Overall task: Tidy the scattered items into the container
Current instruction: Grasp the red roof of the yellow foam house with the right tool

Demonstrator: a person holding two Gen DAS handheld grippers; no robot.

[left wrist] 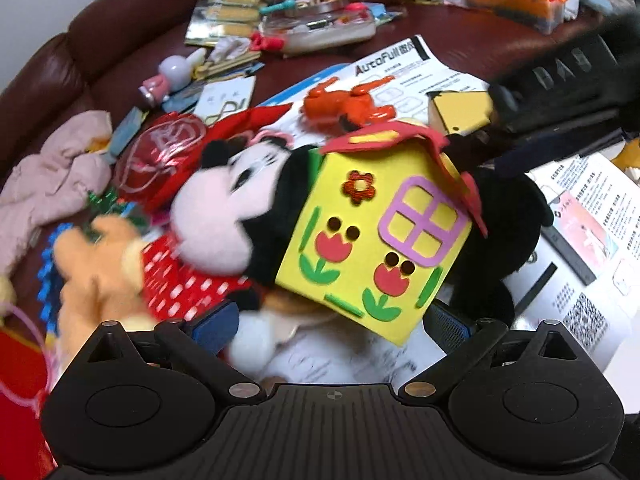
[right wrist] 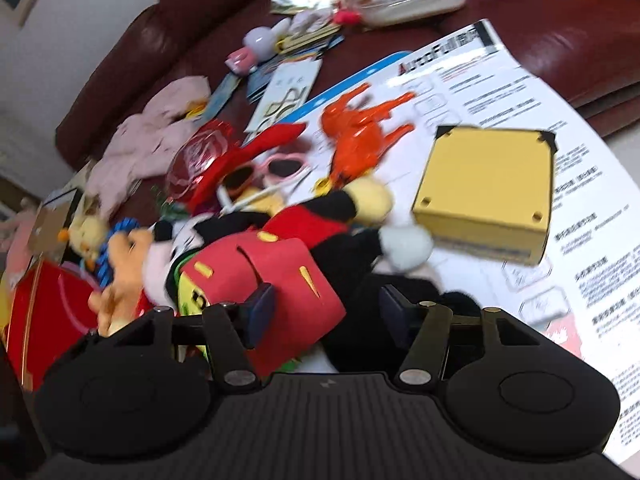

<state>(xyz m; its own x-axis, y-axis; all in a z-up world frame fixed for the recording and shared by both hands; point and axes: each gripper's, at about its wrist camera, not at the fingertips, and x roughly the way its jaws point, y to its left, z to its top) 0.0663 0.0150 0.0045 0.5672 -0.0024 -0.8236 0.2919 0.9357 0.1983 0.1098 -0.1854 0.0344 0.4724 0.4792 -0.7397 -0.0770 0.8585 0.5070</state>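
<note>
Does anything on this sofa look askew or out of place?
Yes. The yellow foam house sits tilted on the mouse plush, its red roof bent. The orange toy horse lies on its side on the instruction sheet.

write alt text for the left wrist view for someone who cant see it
The open left gripper points at a yellow foam craft house with a red roof, resting on a Minnie Mouse plush on a cluttered dark red leather sofa. Around them lie an orange toy animal, printed instruction sheets and a pink cloth.
</note>
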